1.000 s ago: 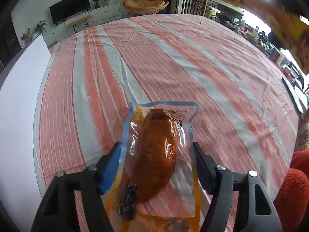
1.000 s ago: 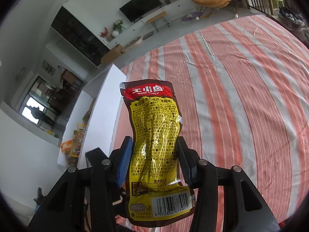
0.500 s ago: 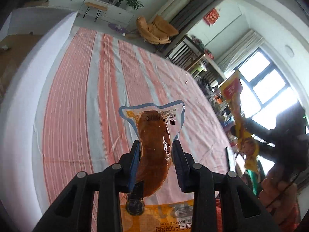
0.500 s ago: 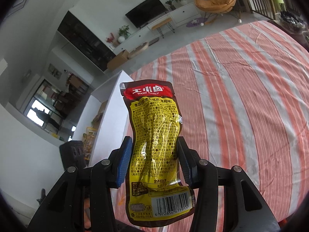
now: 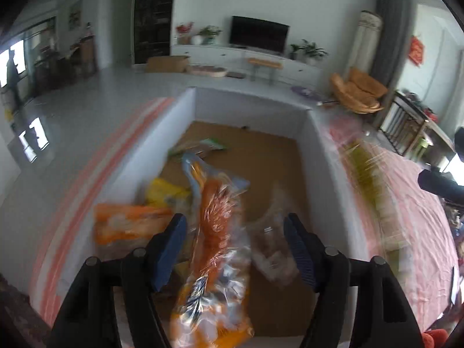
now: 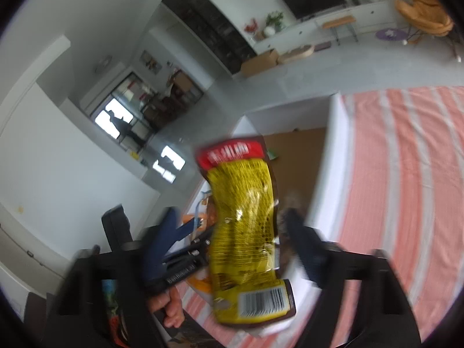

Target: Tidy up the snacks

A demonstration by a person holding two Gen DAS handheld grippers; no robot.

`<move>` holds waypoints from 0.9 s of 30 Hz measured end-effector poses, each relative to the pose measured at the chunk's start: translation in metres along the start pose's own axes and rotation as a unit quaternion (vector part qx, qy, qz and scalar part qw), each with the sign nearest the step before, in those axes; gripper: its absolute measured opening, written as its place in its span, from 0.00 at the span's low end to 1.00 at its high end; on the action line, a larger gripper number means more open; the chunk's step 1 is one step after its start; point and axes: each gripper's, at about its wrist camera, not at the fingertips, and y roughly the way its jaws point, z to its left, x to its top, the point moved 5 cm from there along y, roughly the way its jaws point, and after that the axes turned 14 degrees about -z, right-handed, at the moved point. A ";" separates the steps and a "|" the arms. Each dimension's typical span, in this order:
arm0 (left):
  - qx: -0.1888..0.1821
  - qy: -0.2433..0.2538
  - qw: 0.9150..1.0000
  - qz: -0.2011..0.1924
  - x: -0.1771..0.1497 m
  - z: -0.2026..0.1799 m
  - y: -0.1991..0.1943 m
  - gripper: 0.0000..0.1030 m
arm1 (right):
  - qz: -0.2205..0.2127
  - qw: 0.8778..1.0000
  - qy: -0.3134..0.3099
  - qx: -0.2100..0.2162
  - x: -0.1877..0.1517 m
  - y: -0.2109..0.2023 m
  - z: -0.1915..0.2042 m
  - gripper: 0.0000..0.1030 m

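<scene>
A white box [image 5: 252, 100] with a brown cardboard floor holds several snack packs. My left gripper [image 5: 233, 248] is open above it. A clear pack with an orange-brown snack [image 5: 216, 229] hangs blurred between the spread fingers, touching neither. My right gripper [image 6: 232, 240] is open too. The yellow pack with a red top [image 6: 246, 220] sits blurred between its spread fingers, over the box's near wall [image 6: 324, 179]. The yellow pack also shows as a blur in the left wrist view [image 5: 365, 174].
An orange pack [image 5: 127, 221] and a yellow pack [image 5: 165, 192] lie at the box's left side, a green-edged pack [image 5: 203, 145] further in. The red-and-white striped cloth [image 6: 406, 174] covers the table right of the box. The left gripper [image 6: 185, 249] shows in the right wrist view.
Both grippers have swung left from the striped table to the white box. Both have opened, and the two packs are loose between the fingers, blurred by motion.
</scene>
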 end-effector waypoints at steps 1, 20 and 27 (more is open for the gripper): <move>0.011 0.001 1.000 0.001 -0.003 0.006 -0.002 0.78 | 0.013 1.000 -0.008 -0.014 -0.004 0.014 0.002 0.84; 0.160 0.082 0.978 -0.101 -0.003 -0.037 -0.089 1.00 | 0.027 0.976 -0.167 -0.134 -0.059 0.000 0.015 0.84; 0.166 0.073 0.979 -0.088 -0.001 -0.033 -0.099 1.00 | 0.018 0.966 -0.205 -0.153 -0.062 -0.006 0.030 0.84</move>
